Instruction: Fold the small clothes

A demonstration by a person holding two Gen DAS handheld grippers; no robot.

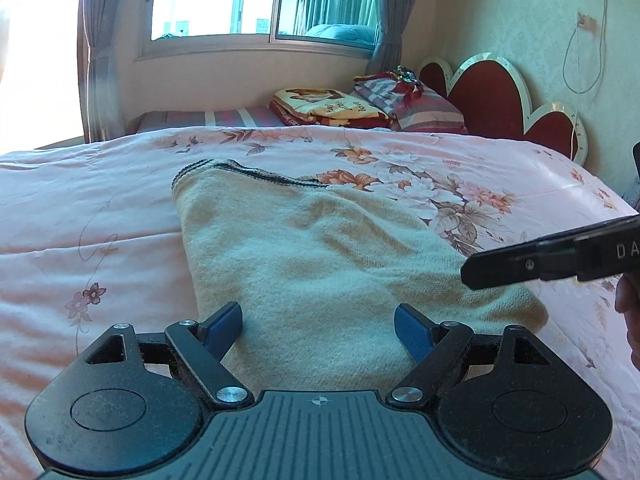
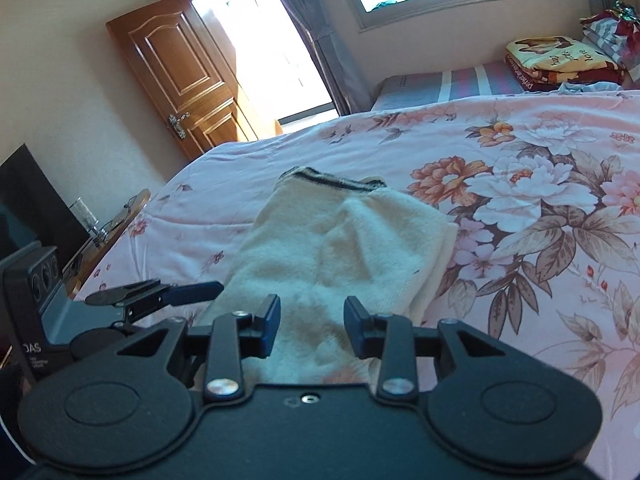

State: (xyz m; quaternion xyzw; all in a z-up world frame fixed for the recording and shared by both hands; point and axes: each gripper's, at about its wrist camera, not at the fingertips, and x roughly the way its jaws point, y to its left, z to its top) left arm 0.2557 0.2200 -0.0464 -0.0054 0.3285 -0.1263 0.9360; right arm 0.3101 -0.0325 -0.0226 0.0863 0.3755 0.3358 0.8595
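A small cream knitted garment with a dark striped trim at its far edge lies partly folded on the pink floral bedspread. It also shows in the right wrist view. My left gripper is open above the garment's near edge, blue pads apart and holding nothing. My right gripper is open over the garment's near end, also holding nothing. The right gripper shows from the side at the right of the left wrist view. The left gripper shows at the left of the right wrist view.
Folded blankets and pillows are stacked at the far side of the bed by the red headboard. A window is behind. A wooden door and a bedside table with a glass stand to the left.
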